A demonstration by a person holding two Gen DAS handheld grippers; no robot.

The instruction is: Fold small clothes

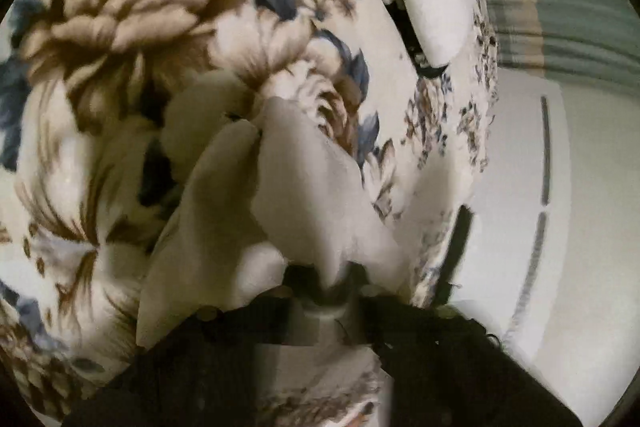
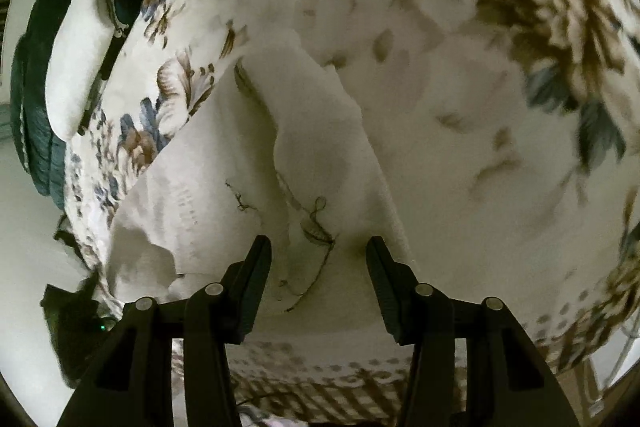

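White garment [image 2: 320, 155] on the floral blanket [image 2: 500, 27]: its fold runs away from the right gripper [image 2: 319, 251], jaws wide and straddling it, while the left gripper [image 1: 320, 291] pinches 1 bunched edge.

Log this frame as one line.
left gripper: shut on white cloth | right gripper: open over cloth | surface: floral blanket

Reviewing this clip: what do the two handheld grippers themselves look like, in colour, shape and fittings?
The right gripper is matte black plastic: two tapered, wedge-shaped fingers on angular linkage arms with round silver pivot pins. The left gripper is also black, but cream cloth and blur hide most of its shape. No cables, markings or sleeves are visible in either view.
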